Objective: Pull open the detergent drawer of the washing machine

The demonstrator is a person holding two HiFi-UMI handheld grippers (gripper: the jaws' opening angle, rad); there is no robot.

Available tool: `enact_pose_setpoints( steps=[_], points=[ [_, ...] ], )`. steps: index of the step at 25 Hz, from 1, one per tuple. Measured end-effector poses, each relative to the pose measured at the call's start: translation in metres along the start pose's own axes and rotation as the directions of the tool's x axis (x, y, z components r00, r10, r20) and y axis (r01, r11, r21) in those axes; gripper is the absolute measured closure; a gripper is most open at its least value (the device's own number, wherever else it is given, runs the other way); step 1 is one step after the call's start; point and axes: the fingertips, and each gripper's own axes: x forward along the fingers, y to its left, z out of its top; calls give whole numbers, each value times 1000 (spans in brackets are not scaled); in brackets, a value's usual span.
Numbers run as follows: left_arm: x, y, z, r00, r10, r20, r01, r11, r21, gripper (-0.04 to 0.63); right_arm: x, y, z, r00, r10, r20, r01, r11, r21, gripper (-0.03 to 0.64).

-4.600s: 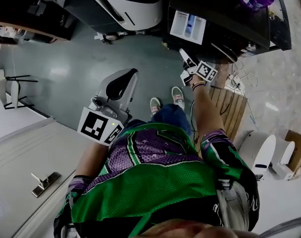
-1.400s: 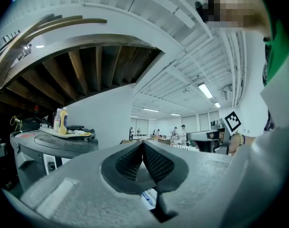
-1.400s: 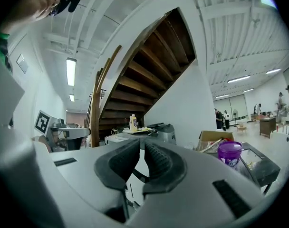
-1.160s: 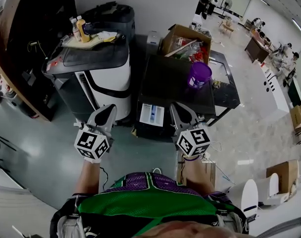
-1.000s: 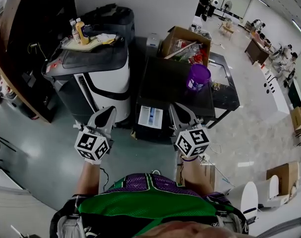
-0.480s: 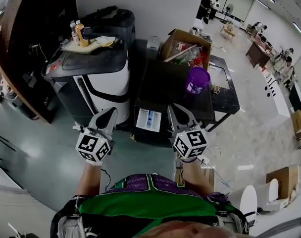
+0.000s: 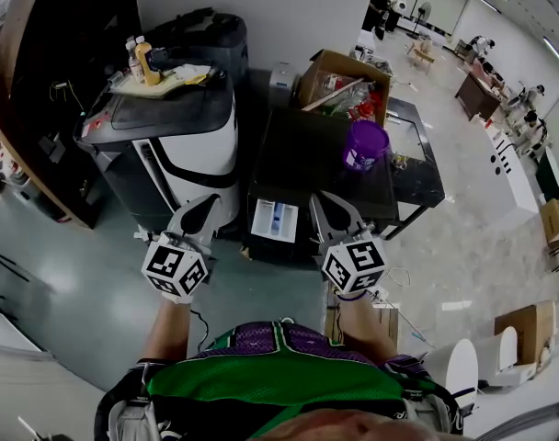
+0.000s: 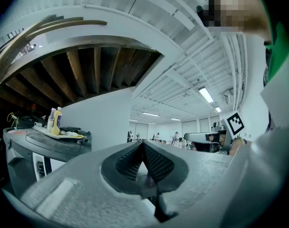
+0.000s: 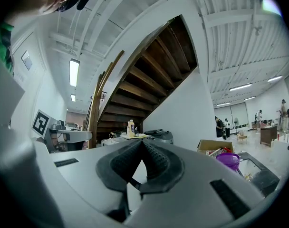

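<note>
The black washing machine point(image 7: 321, 159) stands in the middle of the head view. Its detergent drawer point(image 7: 274, 220) sticks out from the front, white with a blue inset. My left gripper point(image 7: 206, 207) hovers left of the drawer, apart from it, with its jaws shut and empty point(image 8: 143, 144). On the drawer's right, my right gripper point(image 7: 322, 202) is level with the machine's front edge, jaws likewise shut on nothing point(image 9: 141, 142). Neither gripper touches the drawer.
A purple bucket point(image 7: 365, 145) sits on the washer's top, with an open cardboard box point(image 7: 344, 85) behind it. A white and black machine point(image 7: 183, 145) at the left carries a tray with two bottles point(image 7: 137, 58). Grey floor lies below the grippers.
Several seconds ago the right gripper reached down near the pulled-out drawer; both grippers are now held up side by side. Over the last second the scene barely shifts.
</note>
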Motion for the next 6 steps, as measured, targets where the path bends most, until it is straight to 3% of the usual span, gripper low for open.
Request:
enact_pose_setpoints(
  steps=[6],
  points=[
    [3,-2,-4,1000,-4,-3,4,1000,2,578,-2,-2,-4,1000,7,1,-7,1000,12,614]
  ],
)
